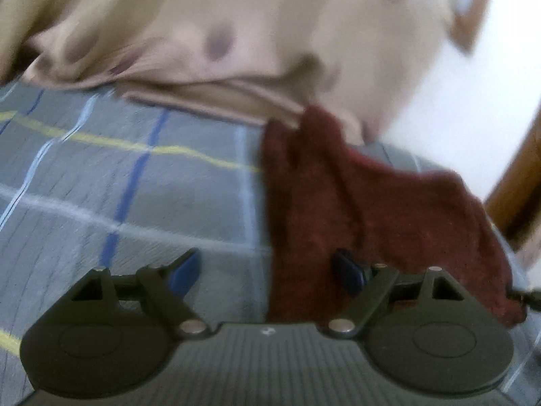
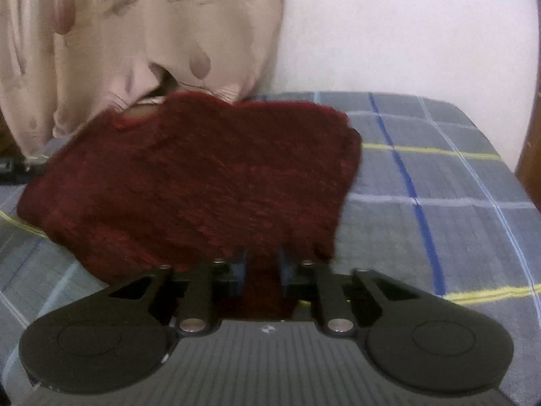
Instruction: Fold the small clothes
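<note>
A small dark red knitted garment (image 2: 189, 182) lies on a grey plaid bed cover (image 2: 439, 176). My right gripper (image 2: 262, 270) is shut on the garment's near edge, which is bunched between its blue pads. In the left wrist view the same red garment (image 1: 355, 209) lies to the right. My left gripper (image 1: 270, 270) is open, with its right pad (image 1: 350, 270) over the garment's edge and its left pad (image 1: 184, 270) over the bare cover. The left view is blurred.
A beige printed pillow (image 2: 152, 40) leans at the head of the bed, just behind the red garment, also in the left view (image 1: 189, 34). A white wall (image 2: 405, 34) and a wooden frame (image 1: 517, 182) border the bed.
</note>
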`<state>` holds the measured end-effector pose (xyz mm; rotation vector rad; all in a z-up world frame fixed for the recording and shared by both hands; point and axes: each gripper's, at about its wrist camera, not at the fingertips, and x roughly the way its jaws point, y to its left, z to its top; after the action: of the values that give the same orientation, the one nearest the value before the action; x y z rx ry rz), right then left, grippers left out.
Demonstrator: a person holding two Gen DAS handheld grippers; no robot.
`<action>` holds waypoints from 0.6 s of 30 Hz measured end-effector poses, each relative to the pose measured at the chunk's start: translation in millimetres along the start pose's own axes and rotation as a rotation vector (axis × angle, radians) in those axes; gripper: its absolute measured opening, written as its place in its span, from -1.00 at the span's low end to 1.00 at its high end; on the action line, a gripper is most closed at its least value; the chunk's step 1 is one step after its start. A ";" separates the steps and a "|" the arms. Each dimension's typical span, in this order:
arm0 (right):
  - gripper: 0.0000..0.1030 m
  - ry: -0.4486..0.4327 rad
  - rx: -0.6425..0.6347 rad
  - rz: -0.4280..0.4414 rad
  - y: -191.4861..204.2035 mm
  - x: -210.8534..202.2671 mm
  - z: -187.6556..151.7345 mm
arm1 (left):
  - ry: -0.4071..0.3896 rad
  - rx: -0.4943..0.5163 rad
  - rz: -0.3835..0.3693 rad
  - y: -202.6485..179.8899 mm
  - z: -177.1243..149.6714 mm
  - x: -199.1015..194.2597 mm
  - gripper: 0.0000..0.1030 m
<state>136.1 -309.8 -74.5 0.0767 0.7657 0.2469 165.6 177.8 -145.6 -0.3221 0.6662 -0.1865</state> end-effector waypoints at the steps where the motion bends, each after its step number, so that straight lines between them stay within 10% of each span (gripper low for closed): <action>1: -1.00 0.009 -0.006 -0.022 -3.2 0.1 0.4 | -0.016 -0.033 -0.022 5.3 -0.4 -5.5 0.65; 5: -1.00 -0.001 0.054 -0.018 -10.7 -12.9 7.6 | 0.001 -0.021 -0.115 4.9 -2.2 -17.7 0.65; 12: -0.31 -0.068 0.117 -0.042 -6.2 -39.1 -1.8 | 0.070 0.045 -0.143 -6.7 -14.4 -4.5 0.63; 14: -0.23 -0.060 0.158 -0.030 -11.3 -37.1 -9.4 | 0.051 0.053 -0.181 -7.6 -17.8 -6.7 0.33; 15: -0.23 -0.056 0.183 -0.020 -13.0 -35.6 -12.6 | 0.080 0.052 -0.184 -8.5 -17.9 -3.8 -0.12; 18: -0.52 -0.026 0.228 0.007 -14.2 -26.3 -18.9 | 0.099 0.041 -0.163 -5.1 -15.7 -5.7 -0.33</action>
<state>107.5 -330.4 -72.6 0.2973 0.7650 0.1645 151.0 170.9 -152.1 -0.3296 0.7327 -0.3734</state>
